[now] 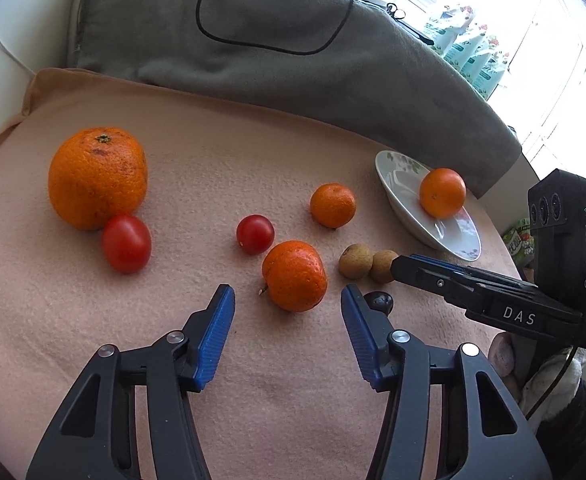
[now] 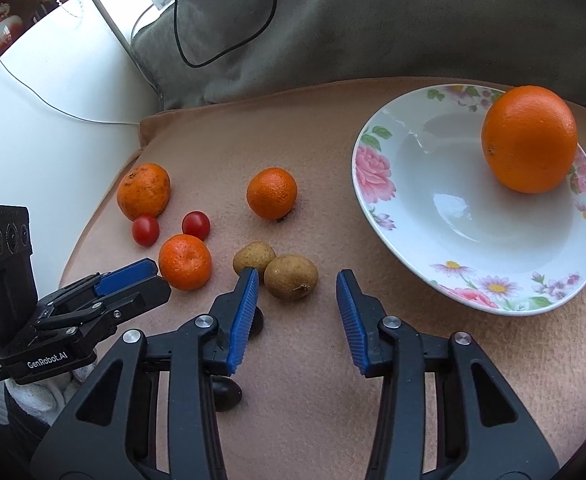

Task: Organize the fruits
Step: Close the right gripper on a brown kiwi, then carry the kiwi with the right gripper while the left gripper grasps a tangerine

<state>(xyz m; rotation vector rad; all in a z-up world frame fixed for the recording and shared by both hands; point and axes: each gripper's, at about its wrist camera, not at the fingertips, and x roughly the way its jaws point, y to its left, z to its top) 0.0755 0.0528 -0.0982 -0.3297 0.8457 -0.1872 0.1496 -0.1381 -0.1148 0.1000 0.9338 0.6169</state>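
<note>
1. You hold two grippers over a peach-coloured cloth (image 1: pixel 213 168) spread on a cushion, with a grey blanket (image 1: pixel 293 64) bunched along its far edge

2. Your left gripper (image 1: pixel 288 304) has its blue-padded jaws apart, nothing pressed between them; a tangerine (image 1: pixel 295 276) sits on the cloth just ahead of the fingertips, in line with the gap but not touched by either pad

3. Your right gripper (image 2: pixel 298 280) is also released, its jaws apart and empty; a small brown longan (image 2: pixel 291 277) lies just in front of its left fingertip, touching a second longan (image 2: pixel 253 257) behind it

4. In the left wrist view the right gripper comes in from the right, its tip beside the two longans; in the right wrist view the left gripper comes in from the lower left, its tip just beside the tangerine

5. A white plate with a floral rim (image 2: pixel 373 168) rests tilted on the cloth to the right, holding one orange (image 2: pixel 530 139) near its far edge

6. A large orange (image 1: pixel 97 178) stands at the far left of the cloth with a cherry tomato (image 1: pixel 127 243) touching its near side; a second cherry tomato (image 1: pixel 255 234) lies nearer the middle

7. A smaller tangerine (image 1: pixel 333 205) sits between the middle tomato and the plate

8. A dark, rounded fruit (image 2: pixel 227 396) lies under the right gripper's left finger, mostly hidden; I cannot tell what it is

9. A black cable (image 1: pixel 277 8) loops over the blanket
</note>
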